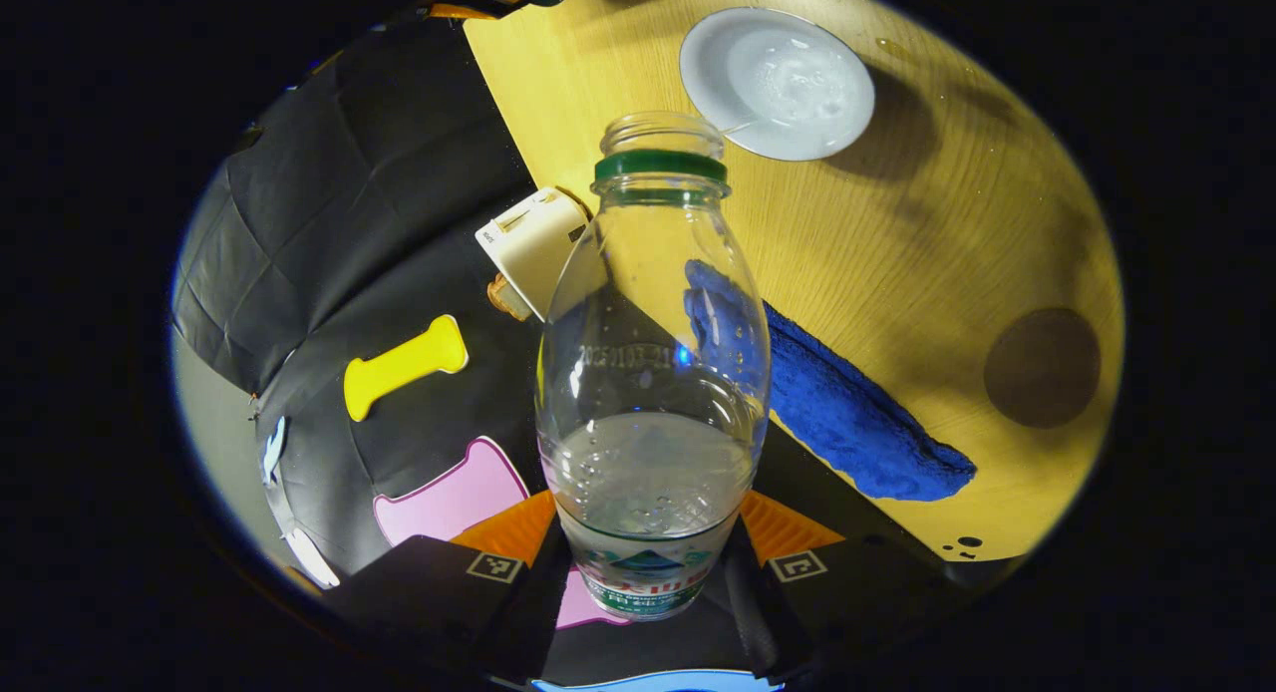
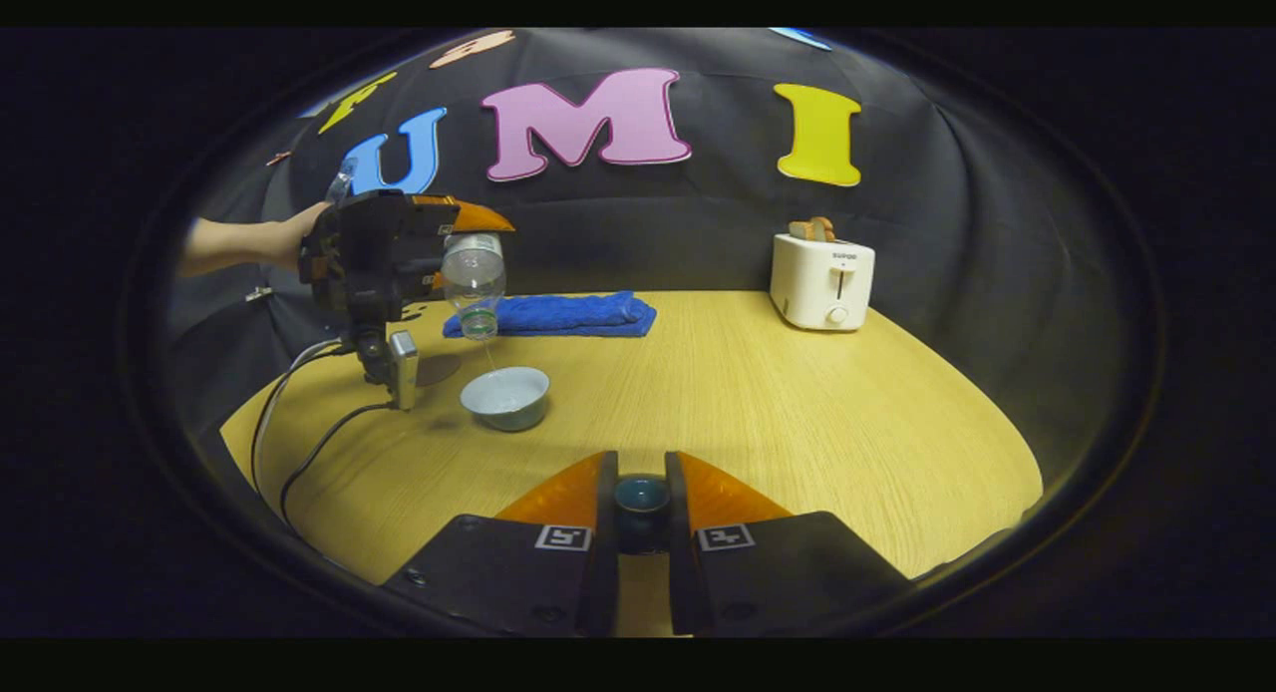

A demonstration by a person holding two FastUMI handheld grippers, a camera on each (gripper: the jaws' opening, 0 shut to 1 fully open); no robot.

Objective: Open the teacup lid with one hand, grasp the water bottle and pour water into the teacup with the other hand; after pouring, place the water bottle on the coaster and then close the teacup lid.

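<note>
My left gripper [image 1: 648,547] is shut on a clear water bottle [image 1: 653,373] with a green neck ring and no cap. The bottle is tipped, its mouth toward the white teacup [image 1: 778,84], which holds water. In the right gripper view the bottle [image 2: 474,278] hangs mouth-down in the left gripper [image 2: 449,248], and a thin stream falls into the teacup [image 2: 505,395]. My right gripper [image 2: 641,498] is shut on the small round teacup lid [image 2: 641,495], held low over the table's near side. A brown round coaster [image 1: 1042,366] lies on the table apart from the cup.
A folded blue towel [image 2: 553,315] lies along the wooden table's [image 2: 797,423] far edge. A white toaster [image 2: 822,281] with bread in it stands at the back right. Cables [image 2: 299,453] trail from the left gripper across the table's left side. A hand [image 2: 289,235] holds the left gripper.
</note>
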